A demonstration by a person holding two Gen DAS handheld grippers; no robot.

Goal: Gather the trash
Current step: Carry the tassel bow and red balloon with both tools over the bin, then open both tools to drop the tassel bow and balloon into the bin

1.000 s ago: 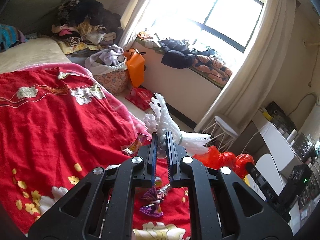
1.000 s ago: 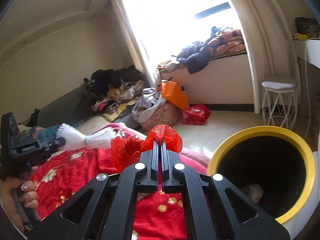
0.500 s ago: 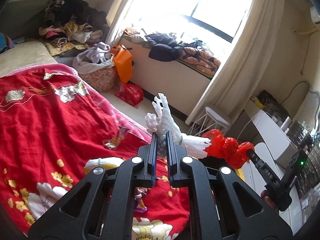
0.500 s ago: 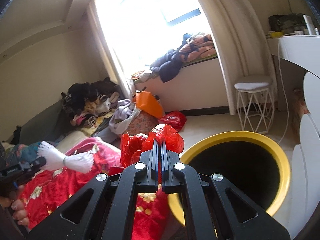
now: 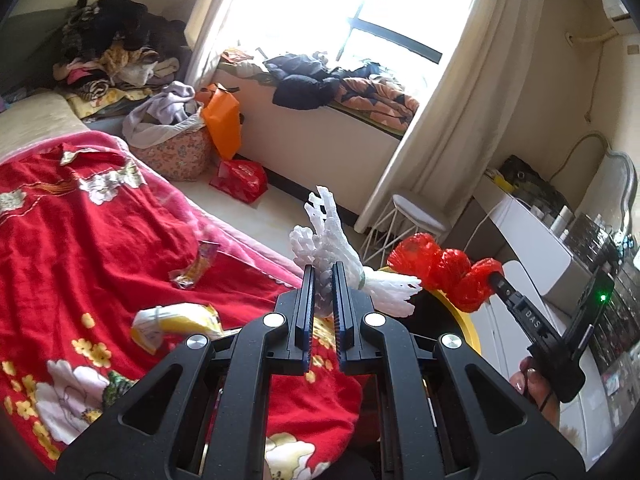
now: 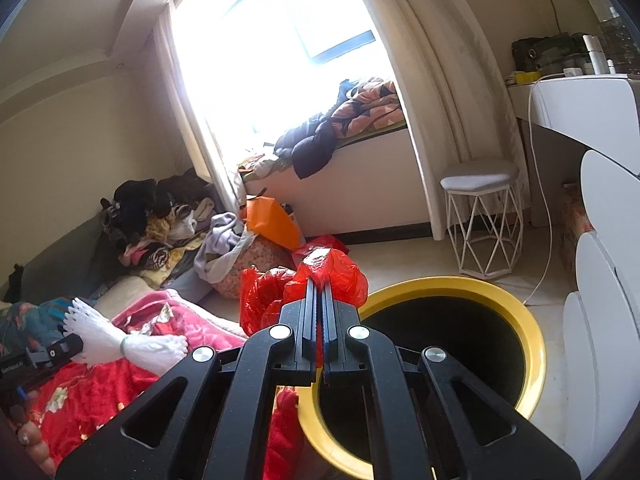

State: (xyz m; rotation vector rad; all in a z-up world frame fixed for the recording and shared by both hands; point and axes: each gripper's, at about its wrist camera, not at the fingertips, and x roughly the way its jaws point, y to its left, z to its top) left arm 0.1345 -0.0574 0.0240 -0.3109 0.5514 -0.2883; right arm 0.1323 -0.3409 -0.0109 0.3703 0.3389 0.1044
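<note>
My left gripper is shut on a white foam net sleeve, held above the foot of a bed with a red flowered blanket. The same white foam net shows at the lower left of the right wrist view. My right gripper is shut on a crumpled red plastic bag, just left of the rim of a yellow bin with a black inside. From the left wrist view the red bag hangs over the bin's yellow rim. A yellow wrapper and a small snack wrapper lie on the blanket.
A white wire stool stands by the curtain. A white desk is on the right. A laundry basket, an orange bag and a red bag sit on the floor below the window seat. Clothes are heaped behind the bed.
Both grippers swung to the right, away from the bed, each keeping its load. The yellow bin now lies more under the right gripper, and the red bag sits closer to the foam net.
</note>
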